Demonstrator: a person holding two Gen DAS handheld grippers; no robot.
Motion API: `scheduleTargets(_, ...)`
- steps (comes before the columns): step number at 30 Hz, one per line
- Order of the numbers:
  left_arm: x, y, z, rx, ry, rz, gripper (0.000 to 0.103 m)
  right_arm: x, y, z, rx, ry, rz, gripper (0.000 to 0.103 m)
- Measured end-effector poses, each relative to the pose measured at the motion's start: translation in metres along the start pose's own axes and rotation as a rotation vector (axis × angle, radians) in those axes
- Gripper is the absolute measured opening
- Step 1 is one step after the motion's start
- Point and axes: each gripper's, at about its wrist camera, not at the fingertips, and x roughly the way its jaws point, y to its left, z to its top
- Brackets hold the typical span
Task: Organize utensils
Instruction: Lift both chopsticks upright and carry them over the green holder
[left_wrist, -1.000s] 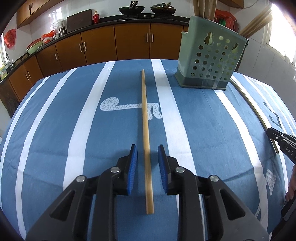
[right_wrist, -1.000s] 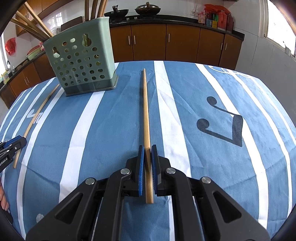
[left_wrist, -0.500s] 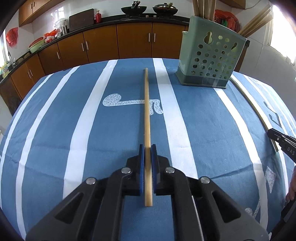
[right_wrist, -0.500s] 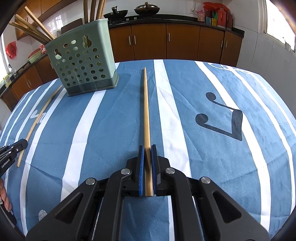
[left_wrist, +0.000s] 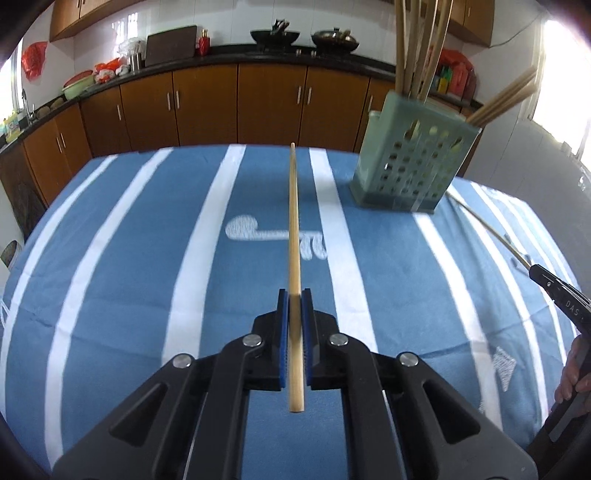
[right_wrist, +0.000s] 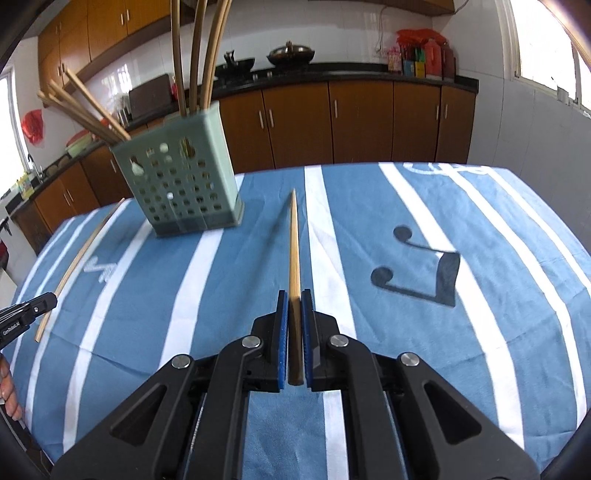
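Brown wooden cabinets (left_wrist: 207, 107) with metal handles run under a dark counter (right_wrist: 332, 72) that carries two black woks (left_wrist: 275, 35), against white tiled walls. Nearer, a table is covered by a soft blue cloth (left_wrist: 147, 295) with broad white stripes and printed music notes (right_wrist: 417, 269). On it stands a pale green plastic holder (right_wrist: 181, 192), boxy and pierced with round holes, with long bamboo sticks (right_wrist: 195, 55) leaning out of its top. The left gripper (left_wrist: 294, 299), black with blue ribbed pads, is closed on a slim, round, pale wooden chopstick (left_wrist: 293, 229) that points straight ahead above the cloth, its butt end sticking out behind the pads. The right gripper (right_wrist: 294, 299) is closed the same way on its own chopstick (right_wrist: 294, 243), a tapered one raised off the cloth, just right of the holder.
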Motion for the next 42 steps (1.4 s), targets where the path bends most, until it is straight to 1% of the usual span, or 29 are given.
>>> scheduleTargets(4,-0.015,-0.002,0.008,0.012,-0.034,-0.011,0.008,-0.011,-0.001,0.008,0.007,-0.041,0.006,0.008)
scheduleTargets(9,-0.022,-0.004,0.012,0.029,-0.047,-0.014,0.008,-0.023,-0.002,0.015,0.011,-0.082,0.012,0.008)
scheduleTargets(17,-0.028,-0.004,0.015,0.038,-0.056,-0.009,0.008,-0.03,-0.002,0.02,0.017,-0.114,0.017,0.007)
scheduleTargets(22,-0.035,-0.003,0.018,0.031,-0.08,-0.007,0.008,-0.033,-0.002,0.022,0.02,-0.13,0.02,0.007)
scheduleTargets(35,-0.071,-0.002,0.037,0.001,-0.224,-0.02,0.008,-0.055,0.004,0.04,0.025,-0.223,0.047,0.007)
scheduleTargets(42,-0.084,-0.003,0.045,-0.009,-0.269,-0.033,0.008,-0.066,0.008,0.049,0.019,-0.264,0.068,0.008)
